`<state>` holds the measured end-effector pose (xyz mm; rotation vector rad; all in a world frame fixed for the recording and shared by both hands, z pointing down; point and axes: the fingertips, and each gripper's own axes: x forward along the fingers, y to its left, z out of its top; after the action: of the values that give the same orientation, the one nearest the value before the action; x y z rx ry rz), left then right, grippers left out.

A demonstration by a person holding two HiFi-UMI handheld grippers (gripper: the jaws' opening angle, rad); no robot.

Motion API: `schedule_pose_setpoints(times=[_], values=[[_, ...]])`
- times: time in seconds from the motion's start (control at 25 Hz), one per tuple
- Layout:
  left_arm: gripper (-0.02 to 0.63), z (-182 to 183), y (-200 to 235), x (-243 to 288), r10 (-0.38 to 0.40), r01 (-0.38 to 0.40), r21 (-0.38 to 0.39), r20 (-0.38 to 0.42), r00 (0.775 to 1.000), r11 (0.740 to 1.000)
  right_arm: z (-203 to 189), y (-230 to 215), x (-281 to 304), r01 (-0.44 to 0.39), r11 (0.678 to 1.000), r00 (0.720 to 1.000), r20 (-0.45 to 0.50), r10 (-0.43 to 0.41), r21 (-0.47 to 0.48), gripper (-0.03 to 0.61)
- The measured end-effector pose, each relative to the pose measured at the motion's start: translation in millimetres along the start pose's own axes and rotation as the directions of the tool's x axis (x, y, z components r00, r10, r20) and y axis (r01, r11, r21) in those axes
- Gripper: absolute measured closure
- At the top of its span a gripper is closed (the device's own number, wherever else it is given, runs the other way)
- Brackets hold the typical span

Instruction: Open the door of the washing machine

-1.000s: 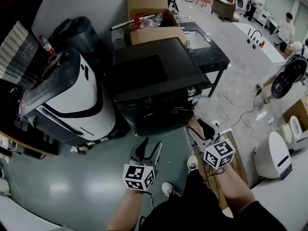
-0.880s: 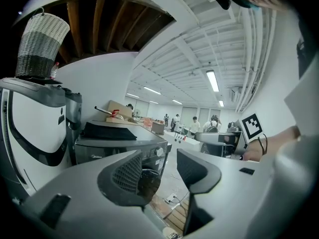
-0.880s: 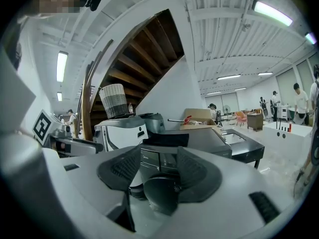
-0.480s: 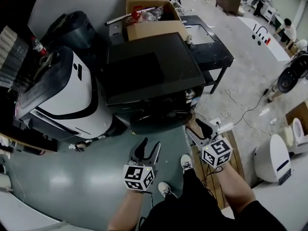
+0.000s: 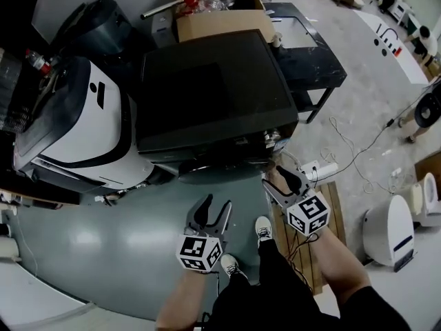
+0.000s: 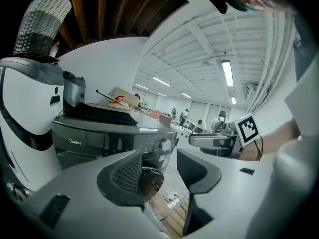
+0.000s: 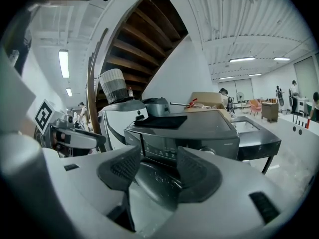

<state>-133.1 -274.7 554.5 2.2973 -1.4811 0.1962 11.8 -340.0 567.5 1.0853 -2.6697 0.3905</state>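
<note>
The left gripper (image 5: 215,207) waits low, jaws wide and empty, facing the washing machine (image 5: 213,88), whose round door (image 7: 155,182) looks closed, while the right gripper (image 5: 277,179), jaws wide and empty too, aims at it.

Dark grey washing machine (image 5: 207,95), white appliance (image 5: 86,140) with black band, brown cardboard box (image 5: 219,26), grey-green floor (image 5: 103,243)

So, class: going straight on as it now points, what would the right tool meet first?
Most likely the round door of the washing machine, framed by the open jaws of the right tool; nothing shows nearer, though depth is unclear.
</note>
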Motion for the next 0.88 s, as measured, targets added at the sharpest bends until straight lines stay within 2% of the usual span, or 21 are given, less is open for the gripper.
schedule_pose_setpoints(times=[0.36, 0.6, 0.88], values=[[0.39, -35, 9, 57, 0.043, -0.045, -0.032, -0.067, 0.997, 0.998, -60, -52, 43, -0.039, 0.998, 0.994, -0.1, 0.042, 0.039, 0.348], [0.39, -63, 23, 95, 0.056, -0.063, -0.06, -0.109, 0.992, 0.996, -113, -82, 78, -0.048, 0.997, 0.98, -0.193, 0.058, 0.058, 0.348], [0.388, -92, 37, 136, 0.078, -0.091, -0.093, -0.14, 0.987, 0.991, -162, -105, 116, -0.097, 0.995, 0.954, -0.286, 0.094, 0.004, 0.348]])
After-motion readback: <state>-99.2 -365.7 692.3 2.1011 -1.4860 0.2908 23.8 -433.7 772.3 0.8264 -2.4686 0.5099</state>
